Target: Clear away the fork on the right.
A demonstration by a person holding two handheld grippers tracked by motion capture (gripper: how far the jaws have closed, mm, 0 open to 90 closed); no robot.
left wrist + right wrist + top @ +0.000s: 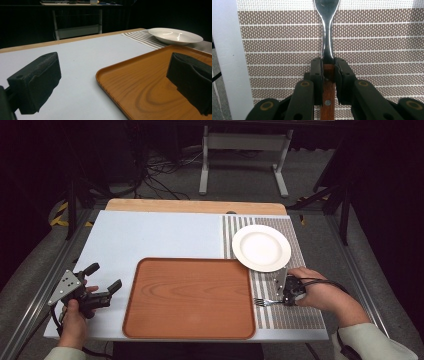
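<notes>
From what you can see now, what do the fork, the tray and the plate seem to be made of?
Fork: polished metal neck with bright reflections and a reddish-brown handle with a rivet, probably wood.
Tray: orange-brown with a wood-grain pattern and a smooth sheen; it could be wood or printed plastic.
Plate: white and glossy with light streaks, likely ceramic, perhaps melamine.

tabletop (150,235) lit evenly from above | surroundings dark | glare streaks on plate (175,35) and fork (327,30) | soft shadows | near claw pads slightly blurred
</notes>
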